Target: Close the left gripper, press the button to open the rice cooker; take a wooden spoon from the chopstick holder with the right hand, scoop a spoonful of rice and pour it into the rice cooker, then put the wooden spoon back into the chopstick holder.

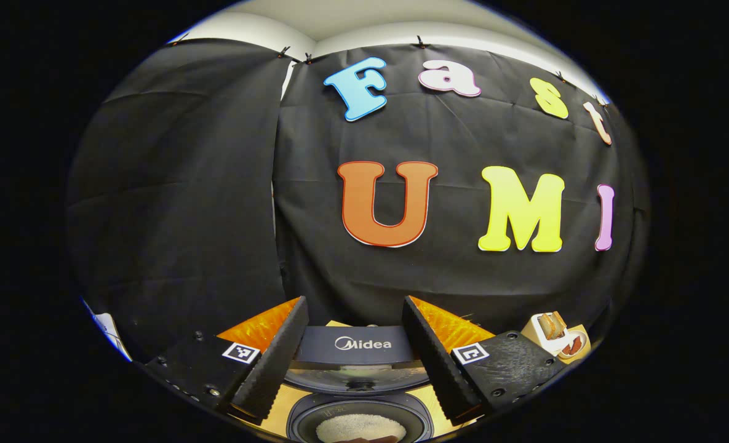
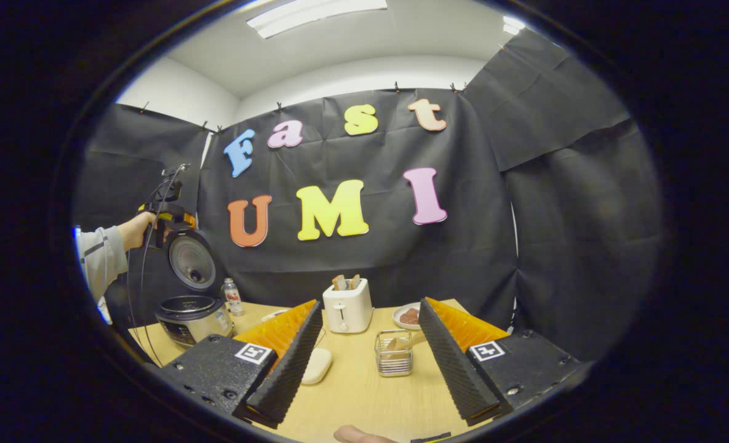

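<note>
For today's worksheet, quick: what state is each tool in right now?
Left tool: open, holding nothing, above the open cooker.
Right tool: open, holding nothing, over the table.

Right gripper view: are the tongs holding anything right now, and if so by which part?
Nothing is held. The right tongs stand open over the table, with the chopstick holder between the fingers but farther off, untouched.

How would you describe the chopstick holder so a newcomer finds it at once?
Start at the wooden table, then find the white toaster near its back edge. Just in front, slightly right, stands the chopstick holder: a small wire basket you can see through, unlike its solid neighbours.
</note>
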